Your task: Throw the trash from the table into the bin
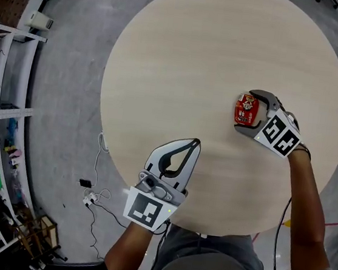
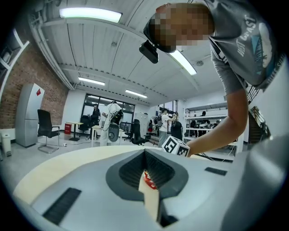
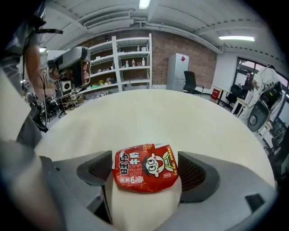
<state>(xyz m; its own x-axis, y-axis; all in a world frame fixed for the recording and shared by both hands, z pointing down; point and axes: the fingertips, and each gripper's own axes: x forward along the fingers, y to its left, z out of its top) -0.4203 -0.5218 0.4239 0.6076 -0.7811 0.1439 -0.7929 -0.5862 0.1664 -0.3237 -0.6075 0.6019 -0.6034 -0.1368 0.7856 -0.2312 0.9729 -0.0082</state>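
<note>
Red can (image 1: 246, 109) (well inside table (image 1: 165, 70) rim) lies between spread right gripper (image 1: 244, 111) fingers (image 1: 264, 96).

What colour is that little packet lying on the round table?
The packet is red with a cartoon face; clearest in the right gripper view.

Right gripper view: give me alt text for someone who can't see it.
A red packet printed with a cartoon face lies on a pale round table, between the wide-open jaws of the right gripper. White shelves and a brick wall stand beyond the table.
</note>
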